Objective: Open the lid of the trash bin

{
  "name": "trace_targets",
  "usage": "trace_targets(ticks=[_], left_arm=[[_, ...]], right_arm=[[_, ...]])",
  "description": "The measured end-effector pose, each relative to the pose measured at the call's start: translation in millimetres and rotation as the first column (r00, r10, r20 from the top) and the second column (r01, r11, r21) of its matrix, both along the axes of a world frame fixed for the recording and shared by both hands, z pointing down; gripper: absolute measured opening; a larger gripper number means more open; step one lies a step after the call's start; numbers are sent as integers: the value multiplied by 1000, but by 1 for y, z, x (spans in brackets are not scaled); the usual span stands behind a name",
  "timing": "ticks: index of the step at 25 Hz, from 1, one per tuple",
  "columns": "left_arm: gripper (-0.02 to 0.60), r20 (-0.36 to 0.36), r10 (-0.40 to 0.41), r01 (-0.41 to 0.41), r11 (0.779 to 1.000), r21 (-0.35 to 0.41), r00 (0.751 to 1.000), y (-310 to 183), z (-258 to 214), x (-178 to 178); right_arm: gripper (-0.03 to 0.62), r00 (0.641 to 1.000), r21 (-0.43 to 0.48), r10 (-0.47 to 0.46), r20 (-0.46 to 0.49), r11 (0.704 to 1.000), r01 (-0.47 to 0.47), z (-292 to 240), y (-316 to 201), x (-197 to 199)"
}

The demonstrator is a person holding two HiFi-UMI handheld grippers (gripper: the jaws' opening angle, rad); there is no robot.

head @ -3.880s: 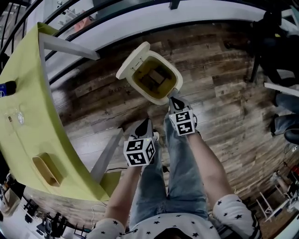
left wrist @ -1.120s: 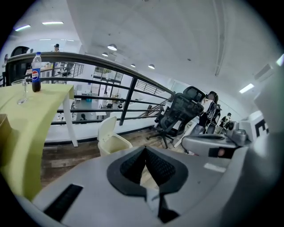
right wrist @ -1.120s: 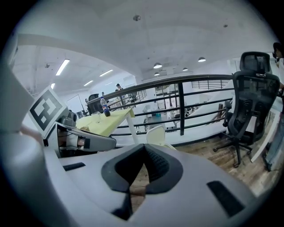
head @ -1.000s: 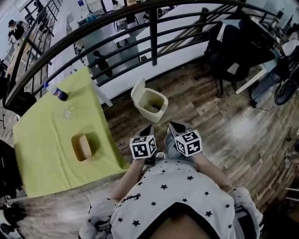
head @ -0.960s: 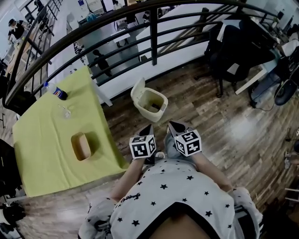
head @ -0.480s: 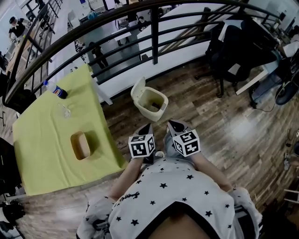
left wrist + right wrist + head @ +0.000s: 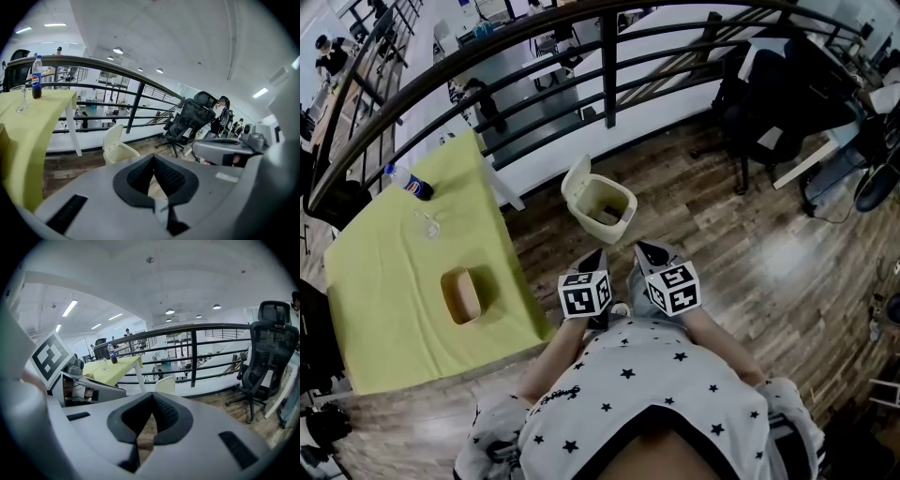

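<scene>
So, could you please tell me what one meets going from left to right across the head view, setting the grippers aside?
soda bottle → wooden tray → trash bin, its lid raised → black office chair

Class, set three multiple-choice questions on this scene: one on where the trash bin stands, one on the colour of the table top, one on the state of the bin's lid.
1. Where is the trash bin?
A. on a chair
B. on the floor beside the table
C. on the table

2. What colour is the table top?
A. red
B. black
C. yellow-green

3. The lid is:
A. raised open
B. shut
C. lying apart on the floor

Answers: 1 B, it stands on the wood boards near the table's corner; 2 C, the head view shows it; 3 A, it stands up behind the open mouth.
</scene>
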State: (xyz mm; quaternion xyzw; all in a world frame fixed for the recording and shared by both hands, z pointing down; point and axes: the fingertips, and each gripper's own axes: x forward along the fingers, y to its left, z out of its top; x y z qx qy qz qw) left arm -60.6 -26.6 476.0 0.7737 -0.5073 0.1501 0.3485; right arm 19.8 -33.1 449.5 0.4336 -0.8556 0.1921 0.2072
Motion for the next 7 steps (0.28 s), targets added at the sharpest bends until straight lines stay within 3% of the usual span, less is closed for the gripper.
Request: trace_targets(ticks=[7], left_arm=[[11,-3,-11,11,1000,-1,1000,-7,1,-2]], right_arm=[[-6,1000,-2,3,-1,1000,-3,2,-8,1]])
